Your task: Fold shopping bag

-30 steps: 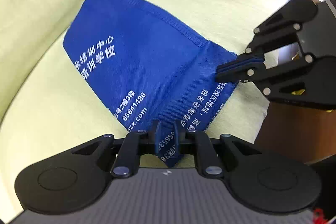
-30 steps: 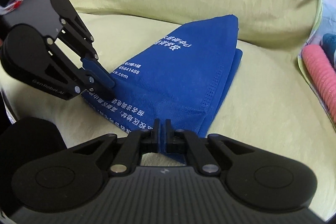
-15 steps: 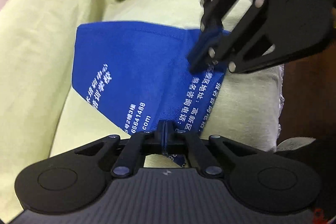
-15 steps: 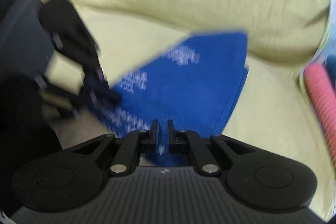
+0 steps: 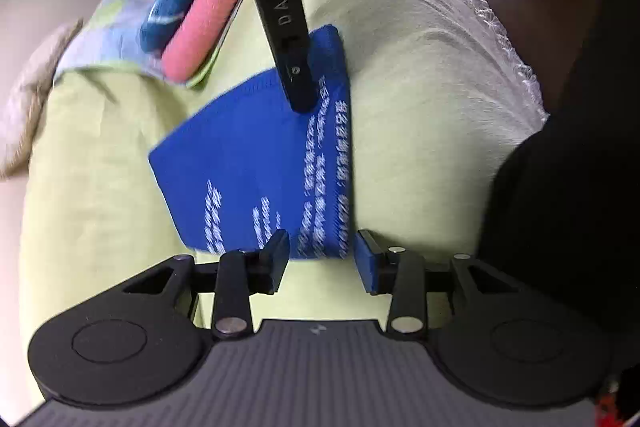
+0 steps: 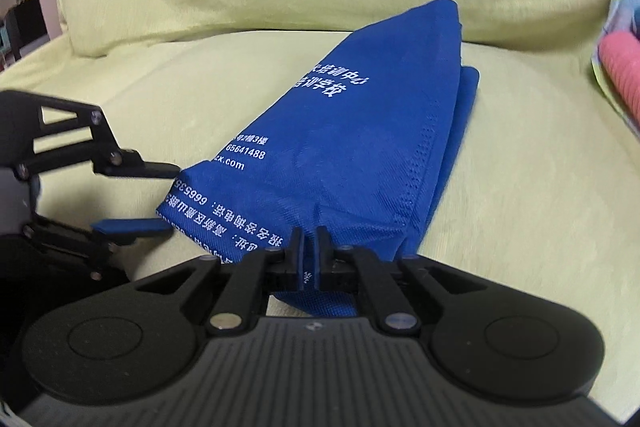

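We had the blue bag (image 6: 360,147) folded small; our right gripper (image 6: 307,255) pinched its near edge, our left gripper (image 5: 320,259) just opened beside it.

matt woven blue bag (image 6: 360,155), soft yellow-green cloth cover (image 6: 200,87), ribbed pink towel (image 5: 204,23)

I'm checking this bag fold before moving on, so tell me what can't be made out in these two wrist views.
- Blue shopping bag, right wrist view: its near edge is hidden behind the shut right gripper.
- Bag lettering, left wrist view: smeared by motion blur, unreadable.
- Bag handles: not visible in either view.
- Left gripper: open; pad contact with the bag is unclear.
- Pink roll, left wrist view: partly covered by the right gripper's arm.
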Tool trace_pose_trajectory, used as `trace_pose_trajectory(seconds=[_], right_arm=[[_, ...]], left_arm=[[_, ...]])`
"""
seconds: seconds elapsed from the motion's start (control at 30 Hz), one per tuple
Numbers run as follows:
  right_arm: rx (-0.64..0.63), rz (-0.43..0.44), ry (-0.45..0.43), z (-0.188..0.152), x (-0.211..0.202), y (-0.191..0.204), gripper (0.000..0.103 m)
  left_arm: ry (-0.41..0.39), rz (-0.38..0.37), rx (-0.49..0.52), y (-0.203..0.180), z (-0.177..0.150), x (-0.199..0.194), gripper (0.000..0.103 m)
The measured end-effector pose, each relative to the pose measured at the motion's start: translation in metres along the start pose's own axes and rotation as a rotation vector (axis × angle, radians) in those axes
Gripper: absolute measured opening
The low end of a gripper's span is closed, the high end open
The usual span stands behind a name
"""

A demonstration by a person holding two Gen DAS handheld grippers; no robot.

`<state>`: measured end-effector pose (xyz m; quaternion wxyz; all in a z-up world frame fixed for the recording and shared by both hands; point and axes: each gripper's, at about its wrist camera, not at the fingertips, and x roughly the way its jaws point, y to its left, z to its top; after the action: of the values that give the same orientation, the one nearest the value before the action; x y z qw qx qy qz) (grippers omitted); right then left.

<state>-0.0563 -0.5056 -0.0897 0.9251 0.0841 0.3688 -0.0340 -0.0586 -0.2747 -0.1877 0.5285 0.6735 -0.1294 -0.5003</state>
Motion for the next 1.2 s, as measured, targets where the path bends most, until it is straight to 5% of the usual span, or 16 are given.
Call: trace_pose_trajectory(seconds=[0.1, 0.13, 0.27, 0.33, 0.37, 0.4, 0.57, 0.7, 0.77, 0.93, 1.2], right_arm=[[0.023, 0.013, 0.000, 0.000, -0.002, -0.002, 0.000], [0.028, 0.016, -0.002, -0.001, -0.002, -0.003, 0.000], [-0.023, 0.008, -0.025, -0.003, -0.007, 0.004, 0.000], [-0.184, -0.004, -0.045, -0.007, -0.015, 0.016, 0.016], [-0.283, -0.020, -0.064, -0.011, -0.022, 0.023, 0.040], [-0.386, -0.031, -0.080, -0.017, -0.028, 0.029, 0.055], [-0.905, -0.080, -0.081, -0.058, -0.035, 0.038, 0.055], [-1.087, -0.143, -0.162, -0.065, -0.022, 0.034, 0.054], [-1.094, -0.150, -0.167, -0.058, -0.013, 0.030, 0.053], [-0.944, -0.037, -0.096, -0.037, -0.007, 0.018, 0.027], [-0.327, 0.174, 0.073, 0.020, -0.001, -0.029, 0.025]], left_arm=[[-0.033, -0.028, 0.031, 0.006, -0.003, 0.009, 0.044], [-0.042, -0.053, 0.023, 0.009, -0.005, 0.011, 0.035], [-0.055, -0.214, -0.125, 0.038, -0.014, 0.020, 0.027], [-0.070, -0.273, -0.167, 0.049, -0.020, 0.023, 0.025], [-0.072, -0.299, -0.189, 0.055, -0.022, 0.024, 0.025], [-0.073, -0.321, -0.203, 0.059, -0.023, 0.026, 0.025], [-0.081, -0.367, -0.225, 0.067, -0.028, 0.027, 0.026], [-0.084, -0.381, -0.245, 0.069, -0.031, 0.026, 0.026], [-0.085, -0.390, -0.247, 0.071, -0.031, 0.027, 0.027], [-0.070, -0.452, -0.324, 0.088, -0.032, 0.032, 0.027], [-0.026, -0.612, -0.551, 0.136, -0.045, 0.058, 0.021]])
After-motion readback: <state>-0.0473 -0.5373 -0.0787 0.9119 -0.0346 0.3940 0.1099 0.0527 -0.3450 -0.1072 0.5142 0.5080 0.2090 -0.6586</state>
